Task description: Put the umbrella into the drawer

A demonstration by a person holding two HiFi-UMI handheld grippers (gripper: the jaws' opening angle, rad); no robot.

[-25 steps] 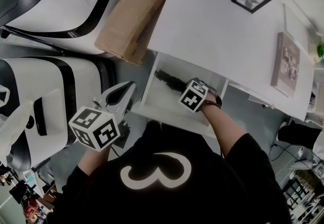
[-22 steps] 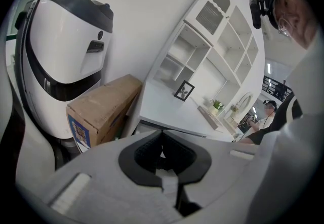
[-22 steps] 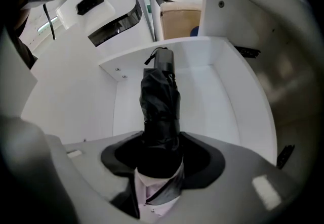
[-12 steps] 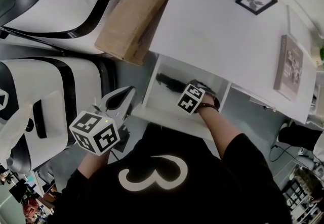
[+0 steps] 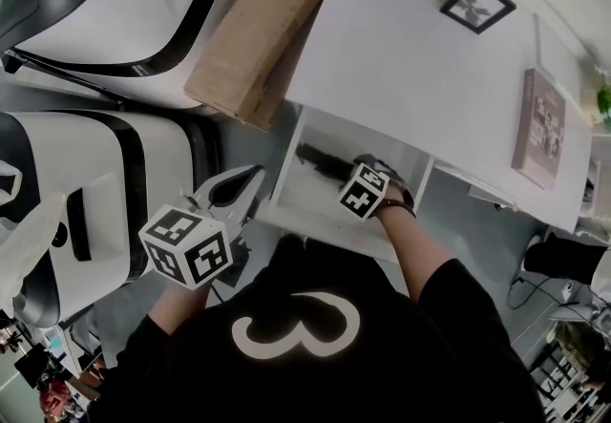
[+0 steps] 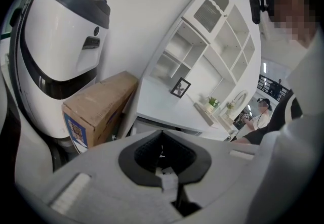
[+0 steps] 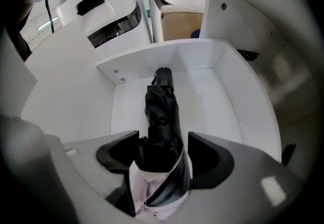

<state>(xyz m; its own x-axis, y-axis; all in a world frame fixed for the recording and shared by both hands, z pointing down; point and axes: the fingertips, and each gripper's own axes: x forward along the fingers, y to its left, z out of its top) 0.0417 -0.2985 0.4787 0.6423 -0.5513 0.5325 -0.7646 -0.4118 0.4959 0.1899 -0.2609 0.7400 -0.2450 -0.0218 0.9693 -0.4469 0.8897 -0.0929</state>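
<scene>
- Our right tongs [image 7: 163, 154] clench one end of the umbrella [image 7: 162, 112]; our left tongs [image 6: 163, 160] are clenched on nothing.
- The umbrella reaches into the open drawer [image 7: 228, 101], toward its back wall.
- We judge it light, its fabric slippery over a stiff shaft, so we grip the shaft.

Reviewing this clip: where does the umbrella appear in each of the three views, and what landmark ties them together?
Head view: the black umbrella lies near centre, inside the open drawer.
Left gripper view: not in it.
Right gripper view: centre, the umbrella is held between the jaws of the right gripper.
Shared landmark: the cardboard box shows in all three.
</scene>
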